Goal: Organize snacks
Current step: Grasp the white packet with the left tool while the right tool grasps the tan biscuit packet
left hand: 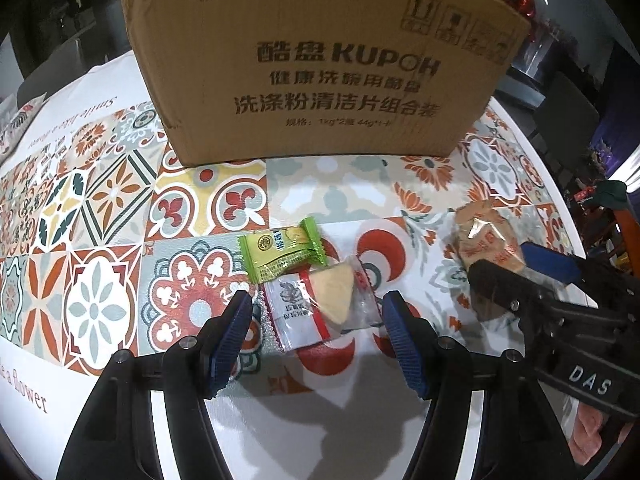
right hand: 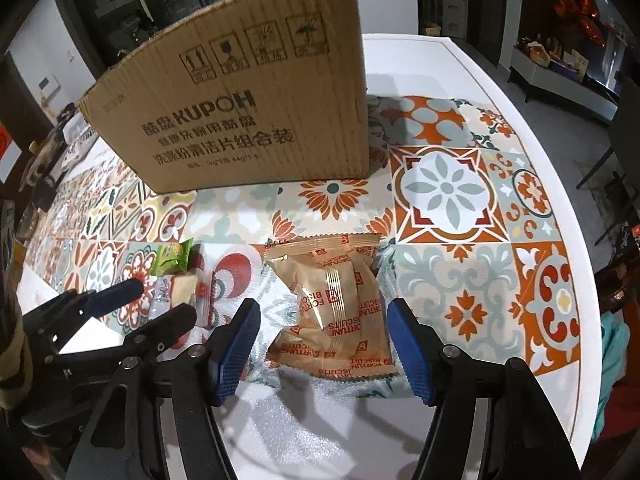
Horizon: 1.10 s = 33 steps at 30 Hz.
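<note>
Right wrist: gold biscuit packet (right hand: 334, 312), elsewhere perhaps half-hidden.

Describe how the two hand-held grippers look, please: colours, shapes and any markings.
Both match. The left hand-held gripper and the right hand-held gripper have black angular fingers with silver screws and ribbed blue pads. In the left wrist view, the right one carries white letters "DAS".

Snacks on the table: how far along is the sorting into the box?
Done: nothing visible; the inside of the cardboard box is hidden.
In hand: nothing gripped. The left claw is open around the clear-wrapped snack; the right claw is open around the gold biscuit packet.
Left: both of those, plus the green packet, all lying on the patterned tablecloth in front of the box.
</note>
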### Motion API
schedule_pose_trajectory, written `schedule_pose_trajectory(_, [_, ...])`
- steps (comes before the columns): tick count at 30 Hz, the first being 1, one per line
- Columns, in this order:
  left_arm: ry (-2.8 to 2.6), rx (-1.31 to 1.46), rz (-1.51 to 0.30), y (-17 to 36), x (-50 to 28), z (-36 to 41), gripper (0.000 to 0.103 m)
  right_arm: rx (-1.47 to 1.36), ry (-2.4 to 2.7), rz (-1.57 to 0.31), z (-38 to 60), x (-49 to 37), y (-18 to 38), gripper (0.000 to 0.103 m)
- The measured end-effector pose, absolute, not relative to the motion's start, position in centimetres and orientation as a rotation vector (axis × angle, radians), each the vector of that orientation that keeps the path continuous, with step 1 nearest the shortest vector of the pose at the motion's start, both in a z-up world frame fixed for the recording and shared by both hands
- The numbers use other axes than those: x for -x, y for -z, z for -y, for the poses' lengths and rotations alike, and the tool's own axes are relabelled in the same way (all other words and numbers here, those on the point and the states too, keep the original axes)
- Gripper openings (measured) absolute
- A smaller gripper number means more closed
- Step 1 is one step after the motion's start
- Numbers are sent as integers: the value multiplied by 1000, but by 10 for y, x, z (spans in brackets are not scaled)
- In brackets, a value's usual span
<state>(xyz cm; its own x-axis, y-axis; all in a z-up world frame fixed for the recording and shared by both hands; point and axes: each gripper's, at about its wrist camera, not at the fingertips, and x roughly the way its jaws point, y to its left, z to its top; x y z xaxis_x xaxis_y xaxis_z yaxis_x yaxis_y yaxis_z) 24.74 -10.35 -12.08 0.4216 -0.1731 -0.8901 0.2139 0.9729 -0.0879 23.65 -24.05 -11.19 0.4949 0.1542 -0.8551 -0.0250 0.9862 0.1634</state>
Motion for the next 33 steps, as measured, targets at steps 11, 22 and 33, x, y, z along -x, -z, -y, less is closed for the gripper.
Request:
schedule_pose_trajectory(11, [224, -29, -1104, 130, -258, 102, 60, -146, -116, -1076, 234, -243, 127, 67])
schedule_pose_trajectory(22, [279, 69, -1105, 127, -246, 84, 29, -118, -150, -1066, 216, -238, 129, 57])
schedule_pose_trajectory(33, [312, 95, -1059, 107, -224, 68, 14, -110, -159, -1051, 205, -231, 119, 44])
